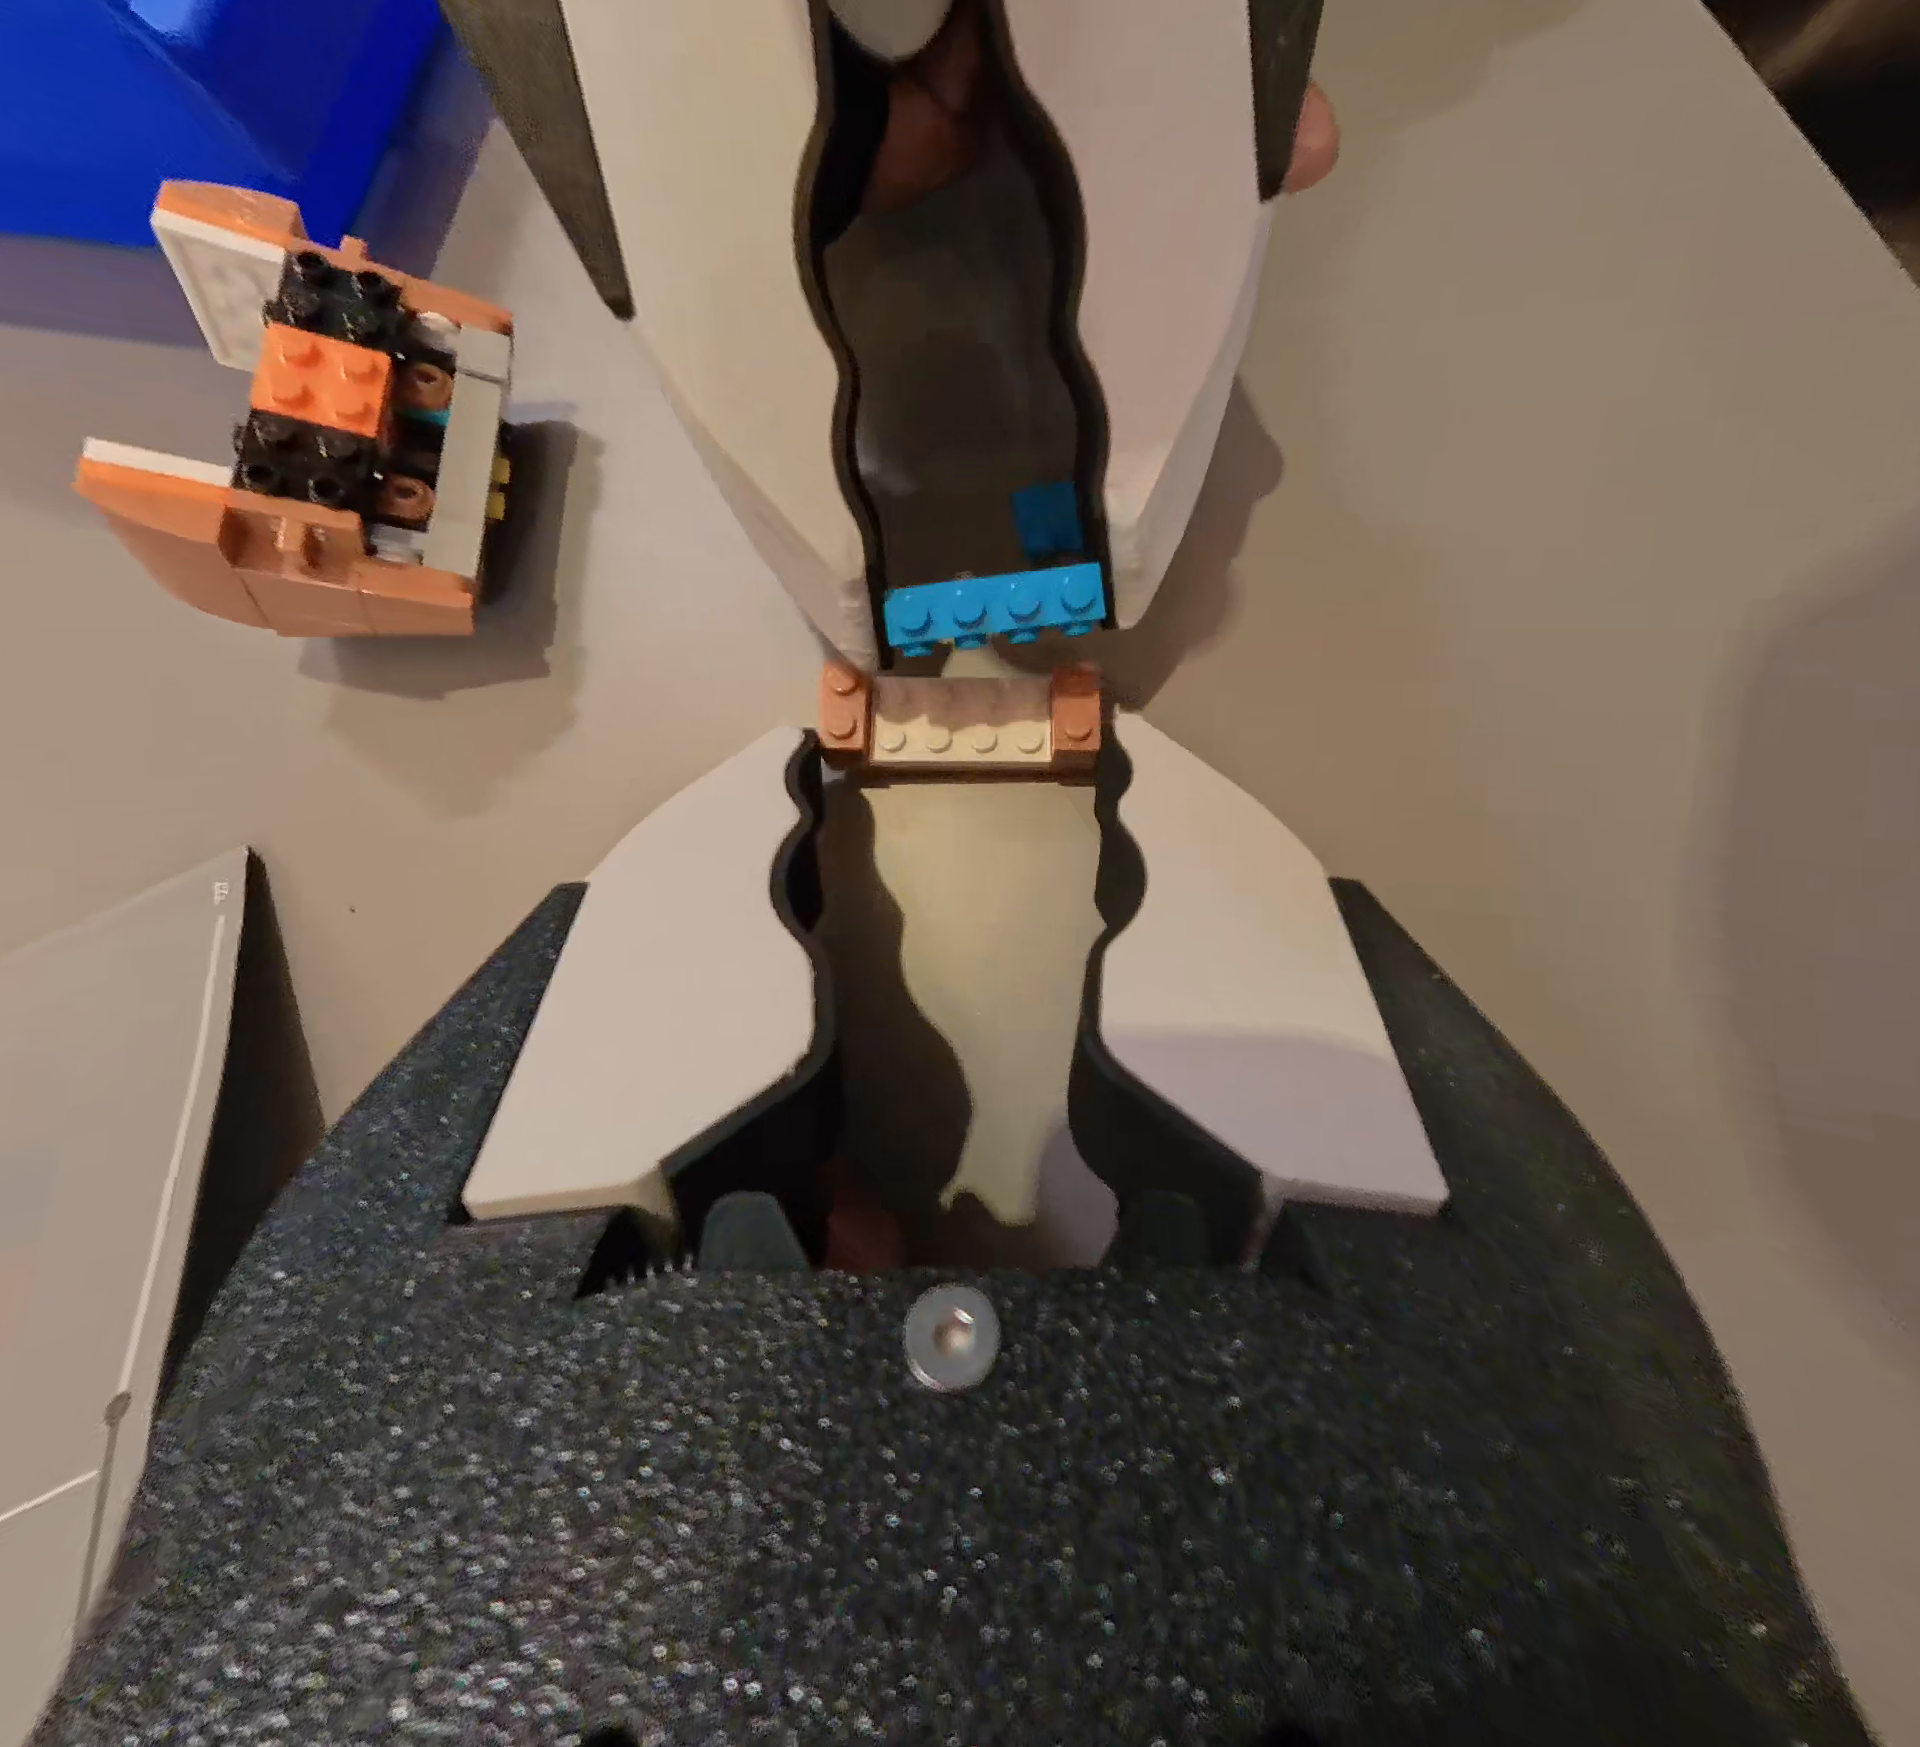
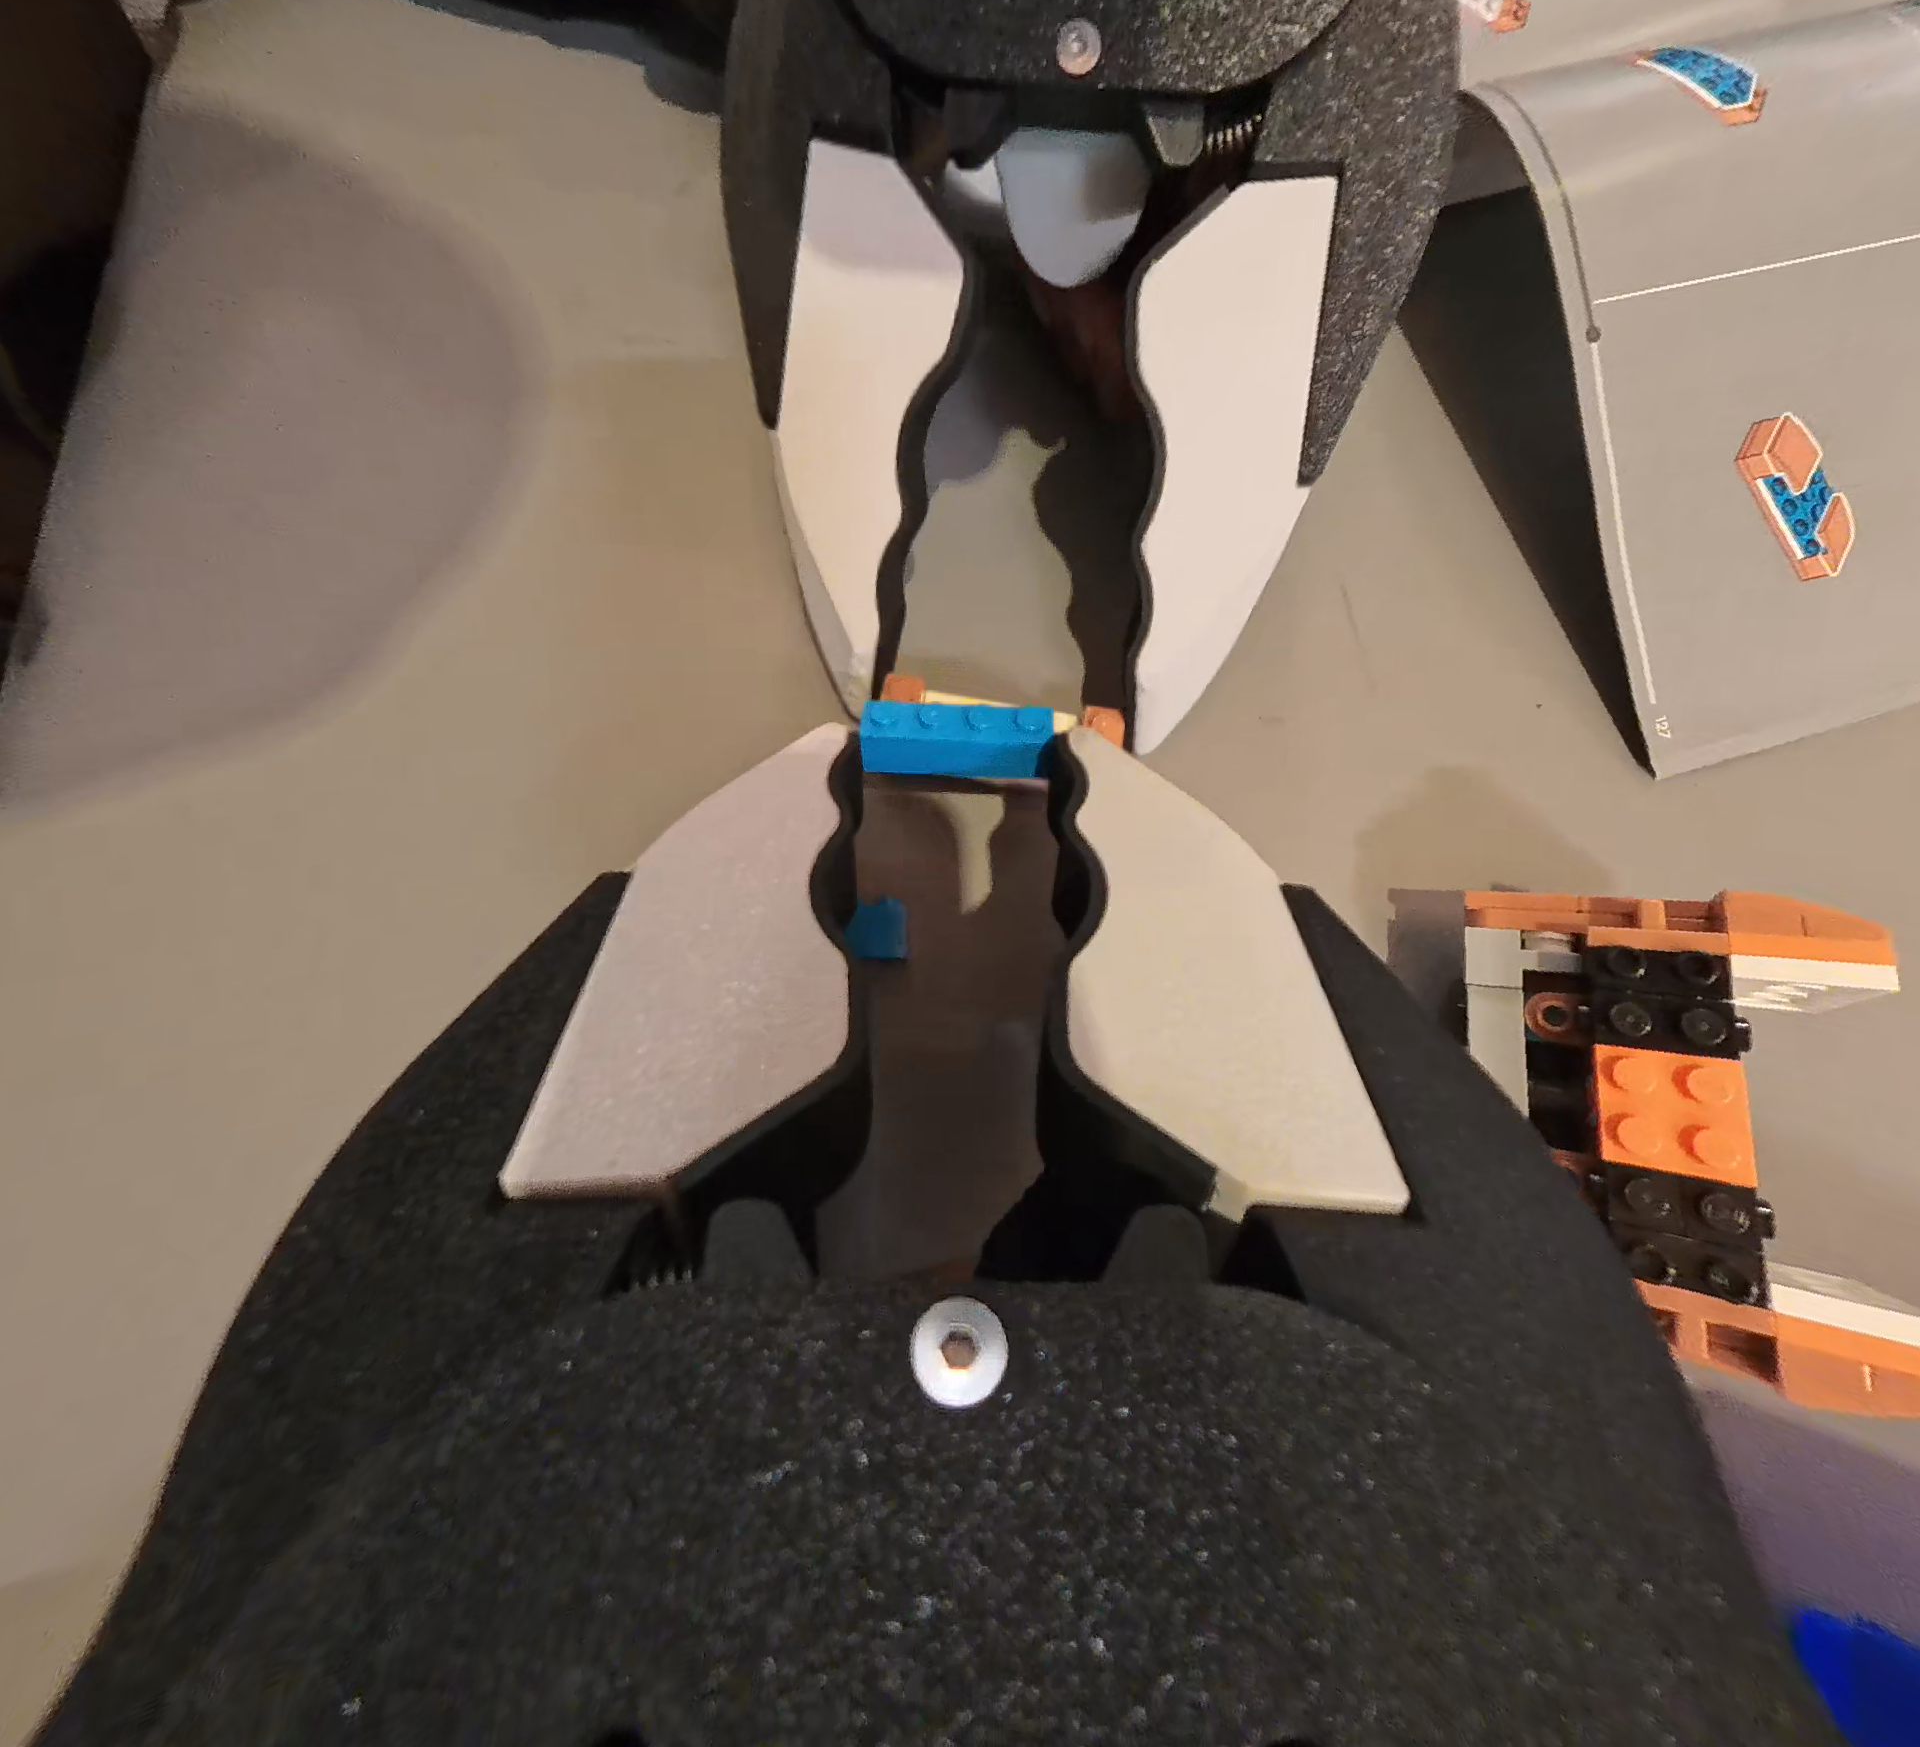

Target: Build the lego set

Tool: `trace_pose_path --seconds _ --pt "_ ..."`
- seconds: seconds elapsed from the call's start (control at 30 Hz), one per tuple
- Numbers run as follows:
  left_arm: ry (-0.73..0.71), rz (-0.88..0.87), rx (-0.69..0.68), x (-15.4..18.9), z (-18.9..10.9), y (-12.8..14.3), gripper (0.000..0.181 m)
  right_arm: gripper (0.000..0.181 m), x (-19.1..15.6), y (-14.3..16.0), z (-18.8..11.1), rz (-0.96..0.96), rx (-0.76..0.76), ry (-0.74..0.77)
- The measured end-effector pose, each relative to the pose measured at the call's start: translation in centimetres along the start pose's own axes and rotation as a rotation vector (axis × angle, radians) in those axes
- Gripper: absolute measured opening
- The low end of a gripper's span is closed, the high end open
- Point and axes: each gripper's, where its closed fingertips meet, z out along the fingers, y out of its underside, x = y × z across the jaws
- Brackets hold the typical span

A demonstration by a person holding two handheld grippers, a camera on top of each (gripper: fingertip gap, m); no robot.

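Far left, a blue bin sits at the table corner, with the part-built orange and black model just beside it and bare tabletop between model and tongs. At centre, the left gripper is clenched on a brown and tan piece. Tip to tip with it, the right gripper grasps a blue brick, close above the brown piece. Rightward the table runs open to its edge.
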Motion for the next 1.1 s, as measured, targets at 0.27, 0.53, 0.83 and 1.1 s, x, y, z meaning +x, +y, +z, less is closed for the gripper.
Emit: trace_pose_path --seconds 0.27,0.53,0.83,1.1 --pt "-0.051 -0.026 0.050 0.0 -0.4 -0.7 0.051 0.034 0.5 -0.9 -0.1 0.007 0.051 0.032" --pt "-0.043 -0.047 0.070 -0.1 -0.6 -0.8 0.051 0.034 0.6 -0.9 0.3 -0.023 0.058 0.047" --pt "-0.035 -0.041 0.048 0.1 -0.4 -0.5 0.051 0.037 0.6 -0.7 0.3 -0.059 0.040 0.061" --pt "-0.028 -0.045 0.055 0.2 -0.5 -0.6 0.051 0.036 0.9 -1.3 0.0 -0.052 0.083 0.071"
